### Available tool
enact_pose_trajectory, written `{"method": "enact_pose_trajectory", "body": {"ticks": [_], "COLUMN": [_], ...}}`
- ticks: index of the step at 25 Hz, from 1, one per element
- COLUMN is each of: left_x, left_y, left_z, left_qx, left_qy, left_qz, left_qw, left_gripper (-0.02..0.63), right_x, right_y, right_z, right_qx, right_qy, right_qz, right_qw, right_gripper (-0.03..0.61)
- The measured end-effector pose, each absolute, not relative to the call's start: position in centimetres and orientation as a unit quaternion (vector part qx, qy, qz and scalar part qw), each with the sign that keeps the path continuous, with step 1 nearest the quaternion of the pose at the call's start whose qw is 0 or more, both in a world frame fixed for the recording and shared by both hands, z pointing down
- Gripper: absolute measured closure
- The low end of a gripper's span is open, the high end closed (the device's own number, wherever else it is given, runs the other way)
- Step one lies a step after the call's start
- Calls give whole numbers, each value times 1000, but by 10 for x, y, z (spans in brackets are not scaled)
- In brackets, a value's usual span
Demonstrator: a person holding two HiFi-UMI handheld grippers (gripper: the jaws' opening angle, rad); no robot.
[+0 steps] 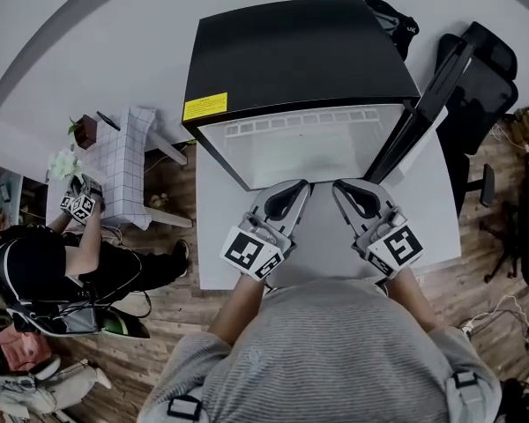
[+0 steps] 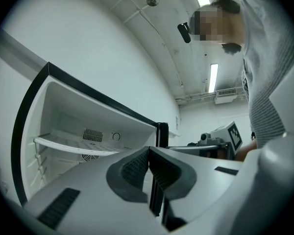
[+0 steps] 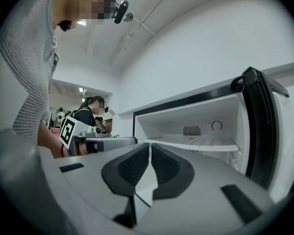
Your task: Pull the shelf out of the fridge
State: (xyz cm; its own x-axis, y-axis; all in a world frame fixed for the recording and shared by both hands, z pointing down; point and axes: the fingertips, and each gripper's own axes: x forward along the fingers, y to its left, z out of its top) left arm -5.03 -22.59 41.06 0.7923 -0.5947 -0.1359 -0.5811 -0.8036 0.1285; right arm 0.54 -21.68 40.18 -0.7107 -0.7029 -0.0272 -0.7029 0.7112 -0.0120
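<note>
Before the open black-topped fridge [image 1: 291, 51], which stands on a white desk [image 1: 434, 210] over a wood-plank floor [image 1: 498, 293], the left gripper [image 2: 148, 150] and right gripper [image 3: 150, 146] hover side by side, fingers clenched on nothing. The white shelf [image 3: 196, 142] sits high inside the fridge. The door [image 1: 421, 117] stands open at right, an office chair [image 1: 487, 64] beyond it. A seated person [image 1: 35, 263] and a checked-cloth table [image 1: 128, 161] occupy the left, against a white wall [image 1: 88, 25].
</note>
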Motion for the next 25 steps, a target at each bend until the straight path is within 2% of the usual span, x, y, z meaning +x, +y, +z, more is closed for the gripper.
{"method": "enact_pose_trajectory", "body": {"ticks": [11,17,25], "left_x": [-44,-45,-53], "left_y": [-212,-211,-214], "left_z": [409,410,414], "left_qx": [928,924,925], "left_qy": [-361,-370,-369], "left_qz": [-82,-85,-75], "left_qw": [42,42,47], "left_gripper": [603,603,603], "right_x": [14,4,-6], "right_y": [-211,-214,-235], "right_z": [401,403,405], "right_qx": [-343,-326,-337], "right_qy": [939,942,918], "right_qz": [17,66,150], "right_qw": [-5,-49,-143], "right_gripper": [565,565,565]}}
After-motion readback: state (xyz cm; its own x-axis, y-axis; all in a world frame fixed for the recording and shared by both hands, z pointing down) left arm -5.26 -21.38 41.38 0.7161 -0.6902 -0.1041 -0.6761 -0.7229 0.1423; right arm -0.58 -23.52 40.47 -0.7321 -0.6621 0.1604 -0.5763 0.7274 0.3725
